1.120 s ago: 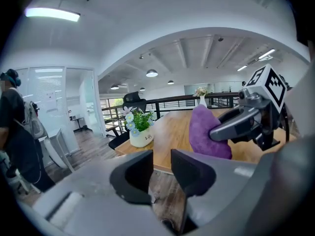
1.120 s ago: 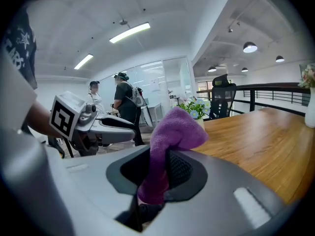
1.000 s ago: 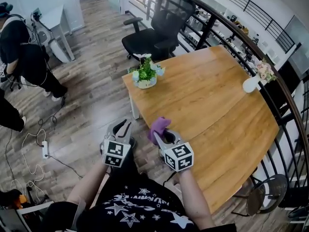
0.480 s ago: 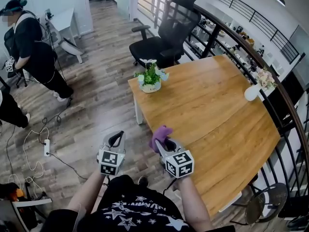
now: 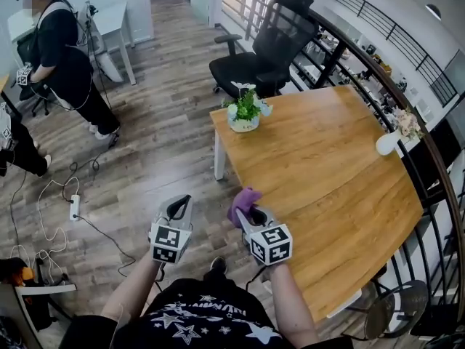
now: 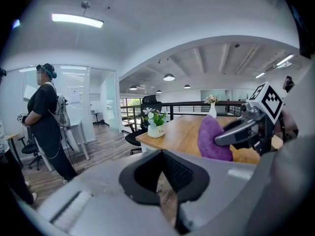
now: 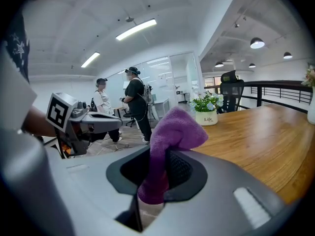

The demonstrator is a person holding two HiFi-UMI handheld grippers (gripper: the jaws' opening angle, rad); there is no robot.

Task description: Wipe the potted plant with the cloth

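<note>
the cloth [image 5: 243,198], purple, is clamped between the closed jaws of the right gripper [image 5: 248,214], its loose end bunched up above them. the left gripper [image 5: 181,205] is held beside it, jaws drawn together with nothing between. both are held at the near edge of the table [image 5: 327,173]. the plant [image 5: 245,112] is set at the table's far left corner, well apart from the cloth, and a chair [image 5: 267,49] is seen behind it.

Potted plant [image 5: 245,113] on far-left corner of table [image 5: 327,177], office chair [image 5: 270,49] behind it, vase [image 5: 387,143] at right edge
</note>
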